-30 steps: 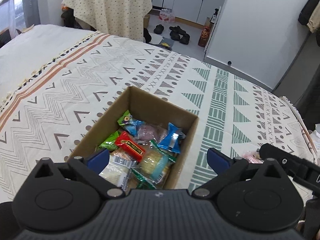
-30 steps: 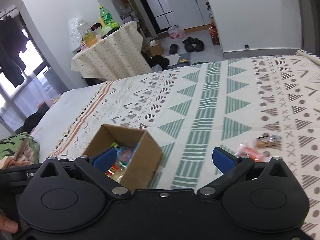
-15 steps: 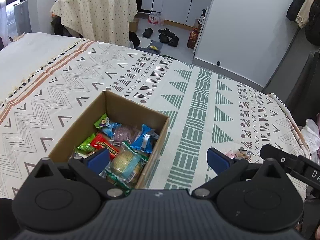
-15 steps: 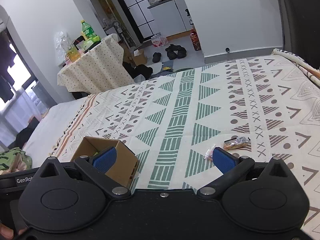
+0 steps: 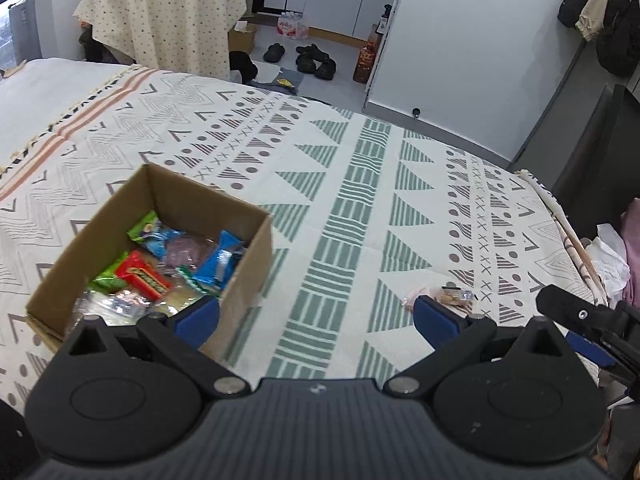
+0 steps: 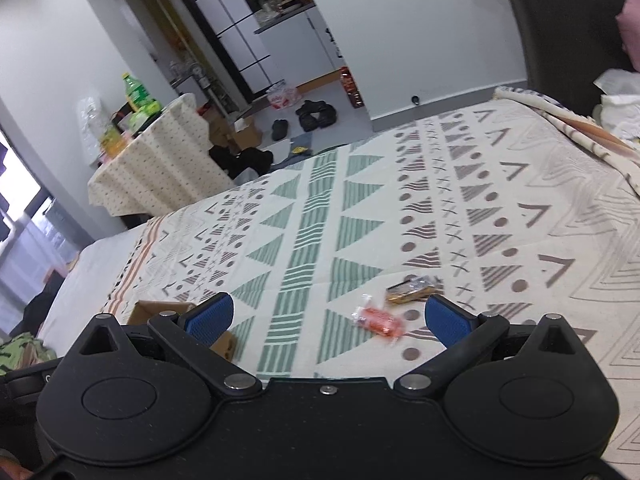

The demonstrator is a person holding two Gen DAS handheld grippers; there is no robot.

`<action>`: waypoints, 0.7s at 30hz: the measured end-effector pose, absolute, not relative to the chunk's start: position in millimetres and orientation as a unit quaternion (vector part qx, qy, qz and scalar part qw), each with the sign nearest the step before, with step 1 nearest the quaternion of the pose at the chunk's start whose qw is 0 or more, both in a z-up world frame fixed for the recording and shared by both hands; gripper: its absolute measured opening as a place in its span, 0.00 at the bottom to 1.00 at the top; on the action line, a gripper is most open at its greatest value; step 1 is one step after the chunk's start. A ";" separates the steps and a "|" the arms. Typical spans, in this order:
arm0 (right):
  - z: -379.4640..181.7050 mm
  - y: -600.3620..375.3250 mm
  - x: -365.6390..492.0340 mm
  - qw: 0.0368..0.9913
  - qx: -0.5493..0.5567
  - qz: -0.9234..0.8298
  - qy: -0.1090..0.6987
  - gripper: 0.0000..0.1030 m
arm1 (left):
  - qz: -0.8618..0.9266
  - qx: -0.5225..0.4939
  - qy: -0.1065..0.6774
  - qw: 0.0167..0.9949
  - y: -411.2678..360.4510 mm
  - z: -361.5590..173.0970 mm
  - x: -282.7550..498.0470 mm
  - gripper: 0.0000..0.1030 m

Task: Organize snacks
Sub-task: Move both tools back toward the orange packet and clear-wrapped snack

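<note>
Resting on a patterned blanket [image 5: 360, 216], an open cardboard box [image 5: 256, 264] holds a heap of wrapped snacks: a red bar [image 5: 144, 276], a blue packet [image 5: 218, 266], a green packet [image 5: 142, 228] and others in clear wrap. The left gripper [image 5: 316, 316] hangs above the blanket just right of the box, its blue pads spread wide with nothing between them; its left pad [image 5: 198, 318] overlaps the box's near corner in the left wrist view. Well apart from the box, two loose snacks lie side by side on the blanket: an orange packet [image 6: 378, 320] and a brown one in clear wrap [image 6: 412, 290]. The right gripper [image 6: 326, 320] is poised over them, equally wide and empty, the orange packet showing between its pads. Beyond the bed stand a cloth-covered table [image 6: 156, 164] and shoes [image 5: 310, 58] on the floor.
</note>
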State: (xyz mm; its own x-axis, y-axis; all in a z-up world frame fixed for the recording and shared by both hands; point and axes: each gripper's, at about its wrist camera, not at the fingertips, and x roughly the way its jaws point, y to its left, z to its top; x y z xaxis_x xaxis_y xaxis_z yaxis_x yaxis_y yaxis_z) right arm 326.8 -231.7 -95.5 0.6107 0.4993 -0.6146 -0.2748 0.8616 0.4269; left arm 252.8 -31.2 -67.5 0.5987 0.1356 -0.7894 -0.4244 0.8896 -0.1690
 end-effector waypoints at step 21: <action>-155.9 -276.9 368.9 0.865 0.219 0.151 0.425 0.75 | 0.109 -0.224 0.442 0.862 -64.1 -132.2 316.1 0.89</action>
State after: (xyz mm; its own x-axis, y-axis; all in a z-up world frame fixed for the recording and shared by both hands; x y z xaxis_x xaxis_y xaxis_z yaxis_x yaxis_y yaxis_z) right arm 368.9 -276.9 -155.9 0.5925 0.4468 -0.6703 -0.0748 0.8590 0.5064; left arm 316.1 -64.1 -132.2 0.5860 -0.0099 -0.8102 -0.3863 0.8756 -0.2901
